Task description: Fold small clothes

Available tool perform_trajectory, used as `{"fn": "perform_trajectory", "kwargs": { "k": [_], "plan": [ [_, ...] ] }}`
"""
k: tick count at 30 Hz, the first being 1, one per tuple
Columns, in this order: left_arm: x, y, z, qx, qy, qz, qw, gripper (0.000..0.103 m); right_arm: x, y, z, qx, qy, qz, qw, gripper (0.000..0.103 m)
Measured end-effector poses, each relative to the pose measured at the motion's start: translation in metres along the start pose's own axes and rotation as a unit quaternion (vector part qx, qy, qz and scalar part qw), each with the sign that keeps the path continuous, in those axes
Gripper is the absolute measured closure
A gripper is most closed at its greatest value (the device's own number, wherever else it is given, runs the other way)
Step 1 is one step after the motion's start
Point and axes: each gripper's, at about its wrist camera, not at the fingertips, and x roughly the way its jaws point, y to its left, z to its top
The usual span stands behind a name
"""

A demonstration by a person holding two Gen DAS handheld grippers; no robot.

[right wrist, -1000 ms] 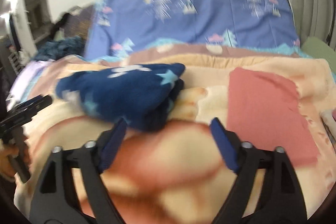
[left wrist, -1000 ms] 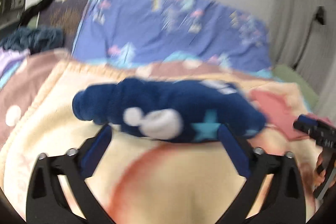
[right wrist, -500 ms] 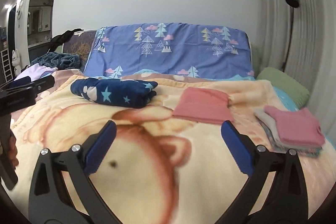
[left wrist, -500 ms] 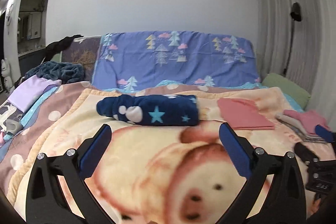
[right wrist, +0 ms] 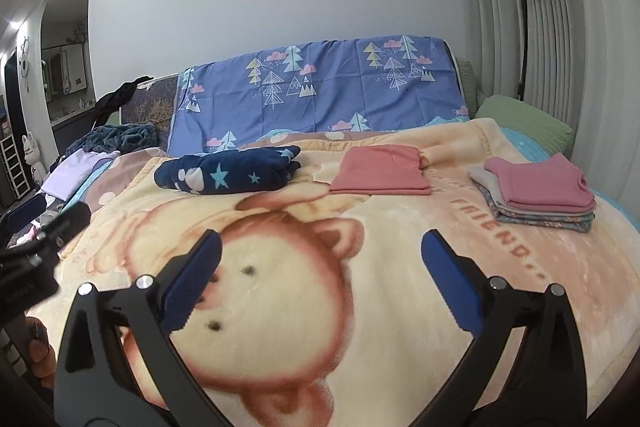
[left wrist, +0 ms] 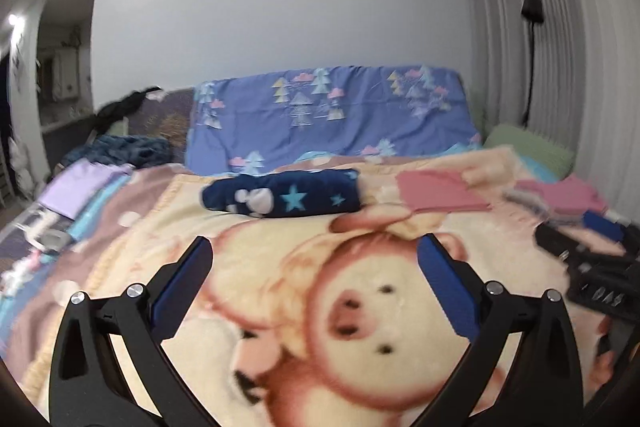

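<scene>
Right wrist view: my right tongs and left tongs gape wide, empty, above the blanket; the folded navy starred garment lies near its far edge.

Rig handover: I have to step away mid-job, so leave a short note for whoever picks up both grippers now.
Left gripper: open, empty, over the blanket.
Right gripper: open, empty.
Navy star garment: folded, at the blanket's far side.
Pink garment: folded, beside it.
Folded stack: at the right.
Done: all three lie folded.
Left: possibly the lilac cloth and dark heap at the left edge; I cannot tell whether they belong to the job.
</scene>
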Motion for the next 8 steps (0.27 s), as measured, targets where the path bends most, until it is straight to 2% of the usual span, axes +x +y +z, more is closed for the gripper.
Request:
{"fn": "perform_trajectory", "kwargs": {
  "k": [2,4,8],
  "plan": [
    [-0.0001,-0.0058,-0.0013,0.019,0.018,0.015,0.9996,0.001,-0.0034,0.0006,-0.0015,0.003,-0.001,0.001,1.000,0.002],
    [0.0030,-0.0089,-0.0019,0.026,0.047,0.009,0.9985,0.001,-0.0043,0.0013,-0.0023,0.003,0.000,0.001,1.000,0.002],
    [0.0032,-0.0082,-0.0041,0.021,0.051,0.008,0.9984,0.001,-0.0035,0.0013,-0.0042,0.004,0.009,0.000,1.000,0.002]
  ]
}}
